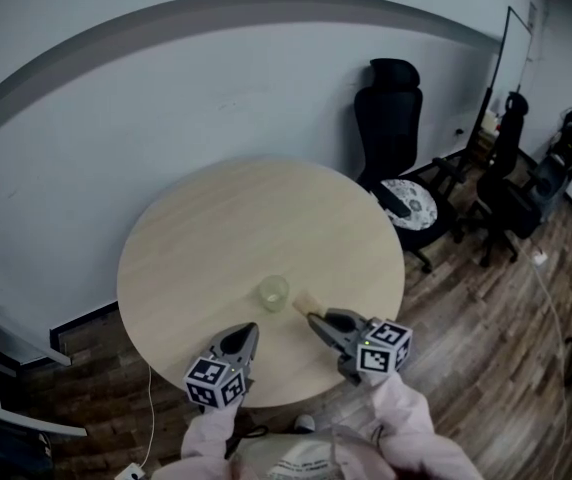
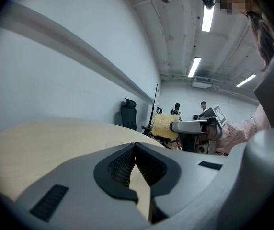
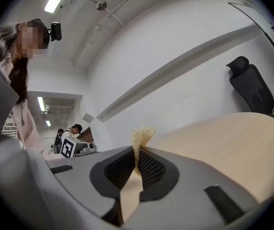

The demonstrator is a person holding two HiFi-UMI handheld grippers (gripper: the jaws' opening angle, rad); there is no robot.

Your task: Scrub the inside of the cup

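Note:
A small clear cup (image 1: 273, 291) stands upright on the round pale wooden table (image 1: 216, 228), near its front edge. My right gripper (image 1: 314, 319) is just right of the cup, shut on a yellow sponge (image 1: 305, 303) that sticks out past its tips toward the cup. The right gripper view shows the sponge (image 3: 140, 137) pinched between the jaws. My left gripper (image 1: 250, 332) hovers at the table's front edge, below and left of the cup, shut with nothing in it (image 2: 136, 145). Neither gripper view shows the cup.
A black office chair (image 1: 394, 158) with a patterned cushion stands at the table's right, with more chairs (image 1: 511, 183) beyond it. A white wall runs behind the table. Wooden floor surrounds it. People stand far off in the room (image 2: 203, 107).

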